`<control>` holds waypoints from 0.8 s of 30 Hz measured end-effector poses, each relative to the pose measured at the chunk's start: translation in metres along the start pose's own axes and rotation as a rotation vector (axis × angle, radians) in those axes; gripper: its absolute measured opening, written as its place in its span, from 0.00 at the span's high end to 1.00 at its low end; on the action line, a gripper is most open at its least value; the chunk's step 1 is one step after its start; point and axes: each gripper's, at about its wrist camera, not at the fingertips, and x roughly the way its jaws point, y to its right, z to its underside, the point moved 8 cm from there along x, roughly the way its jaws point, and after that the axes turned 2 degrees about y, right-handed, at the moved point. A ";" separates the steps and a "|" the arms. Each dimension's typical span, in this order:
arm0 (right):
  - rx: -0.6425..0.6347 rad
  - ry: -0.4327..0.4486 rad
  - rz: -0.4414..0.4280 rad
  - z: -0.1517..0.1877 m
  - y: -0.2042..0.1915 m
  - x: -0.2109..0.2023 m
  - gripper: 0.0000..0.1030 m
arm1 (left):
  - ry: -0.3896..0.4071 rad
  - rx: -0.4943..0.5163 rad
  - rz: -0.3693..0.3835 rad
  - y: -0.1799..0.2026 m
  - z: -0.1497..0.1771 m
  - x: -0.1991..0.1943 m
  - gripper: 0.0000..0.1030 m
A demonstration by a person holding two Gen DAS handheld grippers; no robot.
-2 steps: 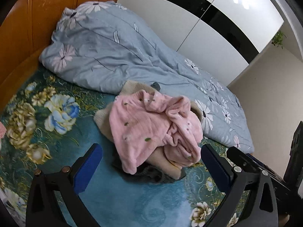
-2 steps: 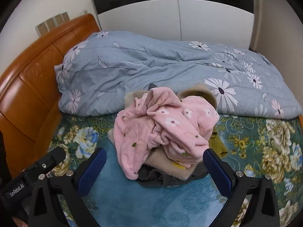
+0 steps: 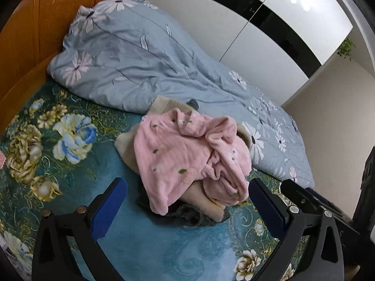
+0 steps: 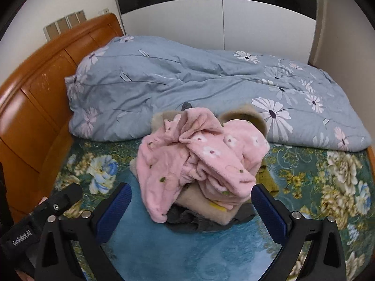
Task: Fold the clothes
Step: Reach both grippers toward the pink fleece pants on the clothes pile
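A crumpled pink fleece garment (image 3: 187, 157) (image 4: 199, 154) with small flowers tops a pile of clothes in the middle of the bed. Under it lie a beige garment (image 3: 199, 196) (image 4: 199, 201) and a dark grey one (image 3: 185, 215) (image 4: 189, 220). My left gripper (image 3: 187, 201) is open, its blue pads wide apart just short of the pile. My right gripper (image 4: 191, 201) is also open, with the pile's near edge between its fingers' lines and nothing held. The left gripper's body (image 4: 54, 208) shows at the lower left of the right wrist view.
The pile rests on a teal floral bedsheet (image 3: 70, 164) (image 4: 328, 187). A bunched blue-grey flowered duvet (image 3: 140, 65) (image 4: 199, 82) lies behind it. An orange wooden headboard (image 3: 30, 35) (image 4: 35, 93) stands at the left; a white wardrobe (image 4: 222, 23) is behind the bed.
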 end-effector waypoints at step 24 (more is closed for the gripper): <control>-0.153 -0.181 0.104 -0.007 -0.002 0.106 0.00 | -0.188 -0.046 -0.060 -0.015 0.020 0.102 0.00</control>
